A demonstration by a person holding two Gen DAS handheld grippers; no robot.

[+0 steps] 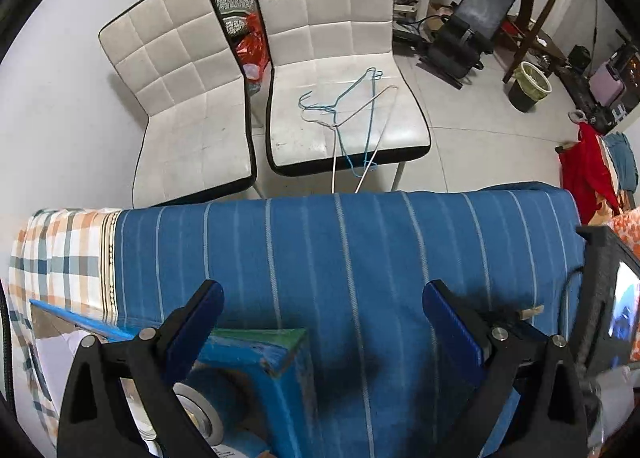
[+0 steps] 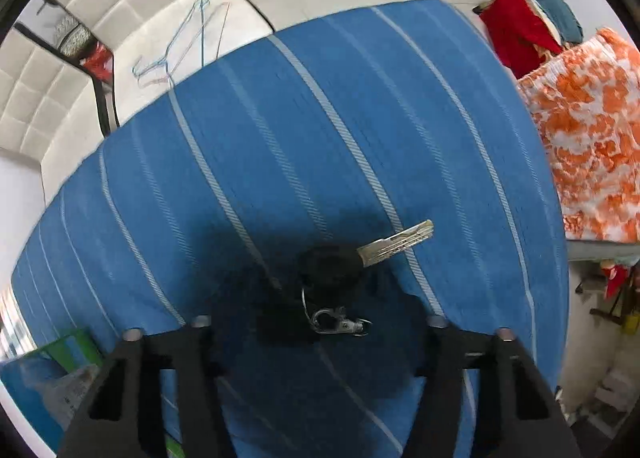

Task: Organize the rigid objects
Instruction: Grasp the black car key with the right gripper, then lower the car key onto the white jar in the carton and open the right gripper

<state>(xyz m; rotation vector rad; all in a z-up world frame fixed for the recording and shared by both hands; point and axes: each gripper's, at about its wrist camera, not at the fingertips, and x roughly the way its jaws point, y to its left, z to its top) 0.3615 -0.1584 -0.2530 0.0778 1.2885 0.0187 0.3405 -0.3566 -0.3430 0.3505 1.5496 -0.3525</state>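
The blue striped cloth point(image 2: 280, 138) carries the task's things. On its middle lies a key point(image 2: 396, 244), silver blade flat and black head next to it, joined to a small metal clasp point(image 2: 340, 324) by a ring. The right gripper point(image 2: 336, 298) points straight down at the cloth with the key's head and the clasp between its jaws. The jaws stand fairly narrow, but their tips are dark and blurred, so I cannot tell whether they pinch the key bunch or only flank it.

At the cloth's near-left edge sits a blue box point(image 1: 256, 354) with a green rim. A grey roll of tape point(image 1: 200, 414) shows at the box's open side; whether it lies inside or just beside it I cannot tell. The left gripper point(image 1: 320, 298) hangs over the cloth with its jaws spread wide and nothing between them, its left finger just above the box.

Beyond the cloth's far edge stands a white chair point(image 1: 320, 38) with wire hangers point(image 1: 352, 114) on its seat. Further off on the floor is a dark waste bin point(image 1: 530, 84), lined with a yellowish bag.
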